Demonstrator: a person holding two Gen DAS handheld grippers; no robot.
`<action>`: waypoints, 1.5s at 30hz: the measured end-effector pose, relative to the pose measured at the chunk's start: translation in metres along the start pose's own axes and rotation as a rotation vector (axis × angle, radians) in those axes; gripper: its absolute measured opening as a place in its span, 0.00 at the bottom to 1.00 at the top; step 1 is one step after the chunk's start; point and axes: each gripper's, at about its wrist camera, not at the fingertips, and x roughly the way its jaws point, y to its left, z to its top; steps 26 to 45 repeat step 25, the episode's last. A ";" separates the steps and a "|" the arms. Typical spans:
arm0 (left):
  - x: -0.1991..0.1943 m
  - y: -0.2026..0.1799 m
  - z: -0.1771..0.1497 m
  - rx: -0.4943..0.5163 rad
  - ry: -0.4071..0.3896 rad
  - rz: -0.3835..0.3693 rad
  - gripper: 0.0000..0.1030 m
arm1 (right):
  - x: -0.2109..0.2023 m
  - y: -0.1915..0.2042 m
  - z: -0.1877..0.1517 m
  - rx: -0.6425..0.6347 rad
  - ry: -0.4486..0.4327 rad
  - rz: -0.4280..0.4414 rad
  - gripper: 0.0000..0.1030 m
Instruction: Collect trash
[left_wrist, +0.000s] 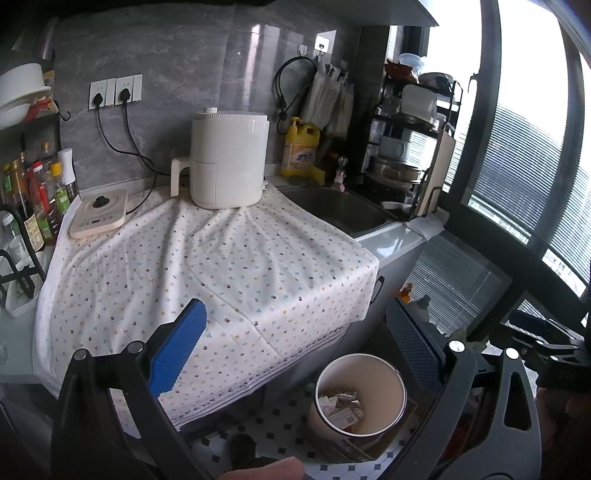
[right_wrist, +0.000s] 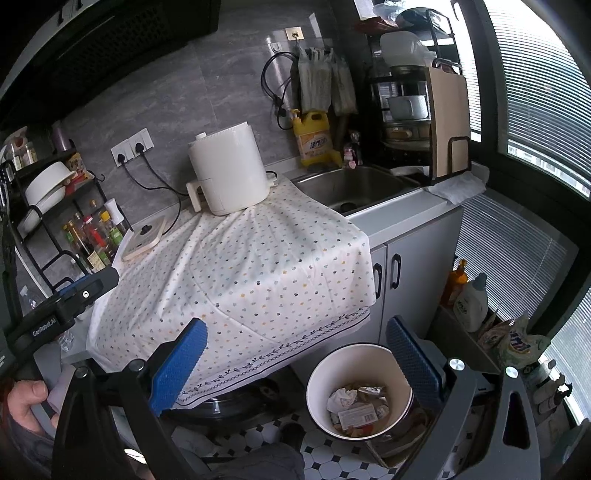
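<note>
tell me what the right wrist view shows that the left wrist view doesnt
Only the right wrist view shows the detergent bottles on the floor by the window, the cabinet door handles, and the left gripper's black body at its left edge. Only the left wrist view shows the white tub at the counter's left end. Both share the dotted cloth, the white air fryer, the yellow soap bottle, the sink and the white bin holding wrappers, with both grippers open and empty.
</note>
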 end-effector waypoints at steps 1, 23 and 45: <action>0.000 0.000 0.000 0.000 -0.001 0.000 0.94 | 0.000 0.000 0.000 0.000 0.000 0.000 0.92; 0.010 0.015 -0.006 -0.003 0.011 -0.008 0.94 | 0.011 0.002 -0.006 0.003 0.021 -0.010 0.92; 0.014 0.019 -0.004 -0.008 0.014 -0.016 0.94 | 0.015 0.002 -0.004 0.003 0.024 -0.013 0.92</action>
